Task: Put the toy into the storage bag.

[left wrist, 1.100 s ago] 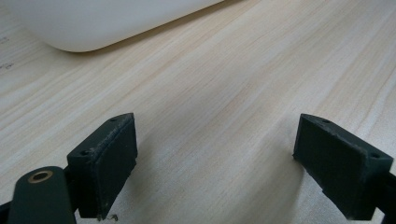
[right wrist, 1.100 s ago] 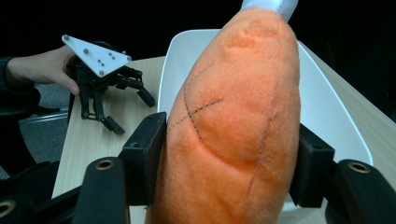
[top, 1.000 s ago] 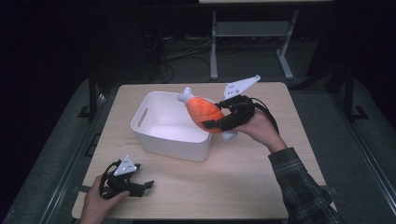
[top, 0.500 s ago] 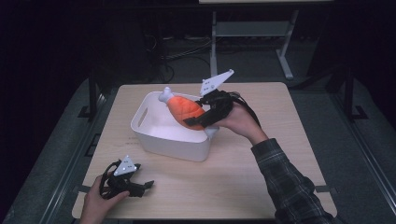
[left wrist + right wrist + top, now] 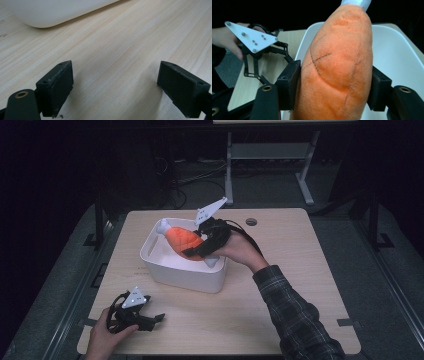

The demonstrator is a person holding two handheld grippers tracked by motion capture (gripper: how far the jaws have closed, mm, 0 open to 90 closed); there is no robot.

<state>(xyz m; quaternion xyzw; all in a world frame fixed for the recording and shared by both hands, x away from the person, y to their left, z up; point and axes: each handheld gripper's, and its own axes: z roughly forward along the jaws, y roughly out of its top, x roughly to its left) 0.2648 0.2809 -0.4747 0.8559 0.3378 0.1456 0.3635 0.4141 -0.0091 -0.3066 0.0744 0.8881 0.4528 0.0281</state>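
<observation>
An orange plush toy (image 5: 181, 238) with a white tip (image 5: 162, 226) hangs over the white bin (image 5: 165, 270) at the table's middle. My right gripper (image 5: 196, 248) is shut on the plush toy (image 5: 337, 65), its jaws pressing both sides of the soft body above the bin's hollow (image 5: 394, 55). My left gripper (image 5: 155, 318) rests low at the table's front left, open, with bare wood between its fingers (image 5: 56, 87). The bin's rounded wall (image 5: 50, 12) lies just beyond it.
The wooden table (image 5: 300, 285) has a round cable hole (image 5: 251, 221) at its back. In the right gripper view, the other hand and its gripper (image 5: 257, 47) sit farther off. Table legs (image 5: 227, 165) and cables stand on the dark floor behind.
The right gripper has carried the plush toy leftward, from beside the bin's right rim to over its inside. The left gripper has stayed in place.
</observation>
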